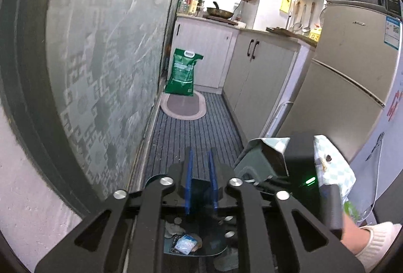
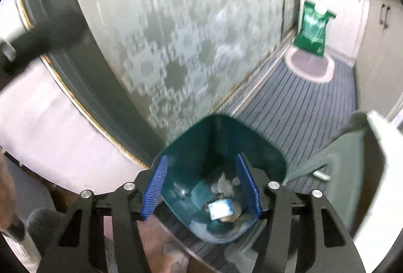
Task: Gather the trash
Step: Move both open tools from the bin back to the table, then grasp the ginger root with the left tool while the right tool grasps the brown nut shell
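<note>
Trash: a blue-and-white packet [image 2: 221,208] and crumpled grey scraps [image 2: 223,184] lie at the bottom of the bin, the packet nearest to me.
Bin: the teal bin [image 2: 226,132] stands on the striped floor [image 2: 302,101], just beside the frosted glass door [image 2: 176,46]. I look straight down into its open mouth.
Right jaws: my right gripper [image 2: 201,162] hangs above the bin with its blue pads [image 2: 153,187] well apart. Nothing is between them, and the packet shows in the gap far below.
Left jaws: my left gripper [image 1: 200,154] has its pads only narrowly apart. A slim gap shows between them and they clamp nothing. The bin and its trash peek out underneath its black arms.
Left-hand view, right side: the other gripper's black body with a green light is close by, with a hand in a white cuff [image 1: 372,237] behind it.
Grey-green piece: a flat grey-green part [image 2: 337,154] sits to the right of the bin. I cannot tell what it is.
Far end: a green sack [image 1: 183,71] stands upright on an oval mat [image 1: 183,109] against white cabinets.
Right wall: cupboards [image 1: 259,76] and a fridge [image 1: 352,76] run along it, well apart from the bin.
Sharpness: my right view is blurred, so small scraps are hard to name.
</note>
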The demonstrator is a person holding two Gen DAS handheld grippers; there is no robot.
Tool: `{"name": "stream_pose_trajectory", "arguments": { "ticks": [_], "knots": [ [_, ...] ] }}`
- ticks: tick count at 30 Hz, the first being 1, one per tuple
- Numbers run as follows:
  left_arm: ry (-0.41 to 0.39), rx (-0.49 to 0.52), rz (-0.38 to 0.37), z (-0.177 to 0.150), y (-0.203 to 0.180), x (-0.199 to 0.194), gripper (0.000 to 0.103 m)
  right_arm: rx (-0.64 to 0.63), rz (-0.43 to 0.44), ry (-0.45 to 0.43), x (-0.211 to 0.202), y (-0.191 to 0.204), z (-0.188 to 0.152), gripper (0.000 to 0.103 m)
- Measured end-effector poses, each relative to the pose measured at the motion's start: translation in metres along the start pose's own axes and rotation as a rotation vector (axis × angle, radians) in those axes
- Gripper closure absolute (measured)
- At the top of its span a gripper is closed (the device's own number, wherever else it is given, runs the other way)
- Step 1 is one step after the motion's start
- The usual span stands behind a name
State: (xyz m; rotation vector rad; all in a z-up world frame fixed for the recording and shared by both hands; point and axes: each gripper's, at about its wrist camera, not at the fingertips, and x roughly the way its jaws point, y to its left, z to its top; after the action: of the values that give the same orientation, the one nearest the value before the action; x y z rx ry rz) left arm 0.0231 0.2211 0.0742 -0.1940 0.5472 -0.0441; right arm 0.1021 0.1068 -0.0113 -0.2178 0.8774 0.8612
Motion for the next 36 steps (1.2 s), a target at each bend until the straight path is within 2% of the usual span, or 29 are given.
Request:
{"name": "stream_pose_trajectory", "arguments": {
  "ticks": [7, 12, 21, 26, 36],
  "knots": [
    [0.014, 0.052, -0.057, 0.002, -0.049, 0.019, 0.07, 0.033, -0.083, -0.12, -0.067, -0.046, 0.006, 0.05],
    [0.047, 0.099, -0.113, -0.004, -0.095, 0.04, 0.06, 0.08, -0.175, -0.151, -0.098, -0.093, -0.005, 0.05],
    [0.14, 0.165, -0.226, -0.025, -0.178, 0.086, 0.058, 0.209, -0.319, -0.162, -0.145, -0.184, -0.042, 0.05],
    [0.18, 0.191, -0.254, -0.036, -0.213, 0.109, 0.058, 0.25, -0.373, -0.153, -0.163, -0.213, -0.066, 0.05],
    [0.257, 0.235, -0.283, -0.063, -0.269, 0.156, 0.058, 0.28, -0.377, -0.086, -0.172, -0.253, -0.104, 0.05]
  ]
}}
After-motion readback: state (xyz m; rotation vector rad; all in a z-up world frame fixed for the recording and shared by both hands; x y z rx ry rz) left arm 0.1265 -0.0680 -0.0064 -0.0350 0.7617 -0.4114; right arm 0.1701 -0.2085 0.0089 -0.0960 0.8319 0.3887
